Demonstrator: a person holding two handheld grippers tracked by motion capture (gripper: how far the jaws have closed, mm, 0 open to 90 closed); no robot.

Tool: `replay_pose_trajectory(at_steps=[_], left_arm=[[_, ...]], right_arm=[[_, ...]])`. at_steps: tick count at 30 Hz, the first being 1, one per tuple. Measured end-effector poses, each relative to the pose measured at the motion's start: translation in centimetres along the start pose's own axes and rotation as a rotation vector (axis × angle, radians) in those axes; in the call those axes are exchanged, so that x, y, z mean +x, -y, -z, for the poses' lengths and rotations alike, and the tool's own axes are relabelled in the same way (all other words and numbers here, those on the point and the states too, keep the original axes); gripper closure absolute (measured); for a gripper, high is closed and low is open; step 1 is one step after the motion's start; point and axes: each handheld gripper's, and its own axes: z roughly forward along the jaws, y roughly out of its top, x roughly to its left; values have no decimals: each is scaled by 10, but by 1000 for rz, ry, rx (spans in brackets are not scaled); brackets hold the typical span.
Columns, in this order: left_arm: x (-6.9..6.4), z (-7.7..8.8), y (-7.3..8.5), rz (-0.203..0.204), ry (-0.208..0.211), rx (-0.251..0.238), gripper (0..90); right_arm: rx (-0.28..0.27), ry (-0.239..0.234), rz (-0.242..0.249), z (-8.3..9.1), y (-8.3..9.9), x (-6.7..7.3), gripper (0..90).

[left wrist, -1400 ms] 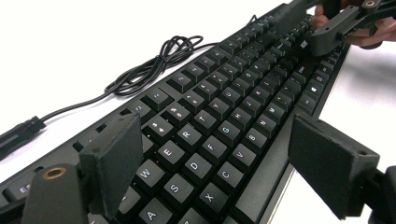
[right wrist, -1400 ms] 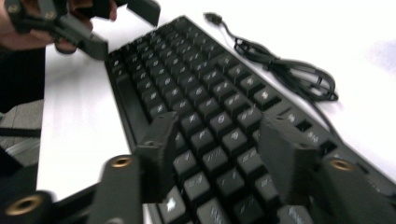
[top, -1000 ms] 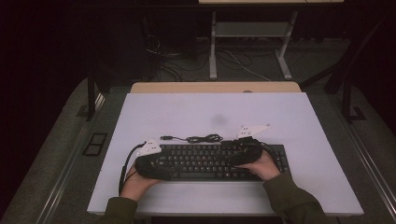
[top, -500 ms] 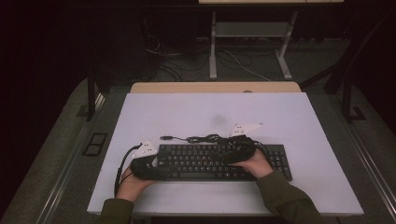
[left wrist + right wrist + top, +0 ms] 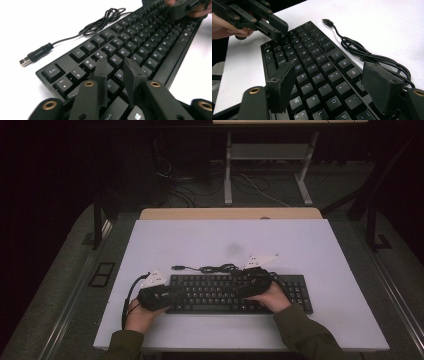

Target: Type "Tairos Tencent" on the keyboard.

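1. Left tongs [image 5: 167, 296] hover low over the left end of the black keyboard [image 5: 220, 292]. Their jaws have just been closing and now stand narrow, with a slim gap and nothing gripped between them.
2. From the left gripper view, those tongs [image 5: 117, 67] point along the rows of the keyboard [image 5: 150, 40], tips over the keys near its left end; whether they touch a key I cannot tell.
3. Right tongs [image 5: 248, 286] sit over the middle-right part of the keyboard, jaws spread wide.
4. From the right gripper view, the right tongs [image 5: 329, 75] straddle several key columns of the keyboard [image 5: 312, 67] with nothing pressed between the pads, which hang above the keys.
5. Left hand [image 5: 142, 315] and right hand [image 5: 272, 297] come in from the near edge of the desk [image 5: 310, 250], both in dark green sleeves.
6. Keyboard position: flat on the white desk, toward the near edge, its long side running parallel with that edge.
7. Its black cable [image 5: 217, 268] lies bundled on the desk just behind the keyboard, with the USB plug [image 5: 177, 267] loose at the left end of the cable.
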Motion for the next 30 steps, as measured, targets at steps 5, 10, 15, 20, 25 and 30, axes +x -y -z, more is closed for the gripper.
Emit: replay_pose_trajectory(at_steps=[5, 10, 15, 20, 25, 30], left_arm=[[2, -1, 0, -1, -3, 20, 835], [2, -2, 0, 3, -5, 28, 891], [1, -5, 0, -2, -2, 36, 892], [1, -7, 0, -2, -3, 45, 892], [0, -9, 1, -1, -2, 48, 892], [2, -11, 3, 1, 1, 53, 893]], right_arm=[[-2, 3, -2, 0, 0, 0, 266], [1, 6, -1, -1, 1, 0, 265], [-1, 9, -3, -1, 1, 1, 264], [-3, 8, -3, -1, 1, 1, 264], [-3, 12, -3, -1, 0, 1, 264], [-2, 11, 0, -2, 0, 1, 264]])
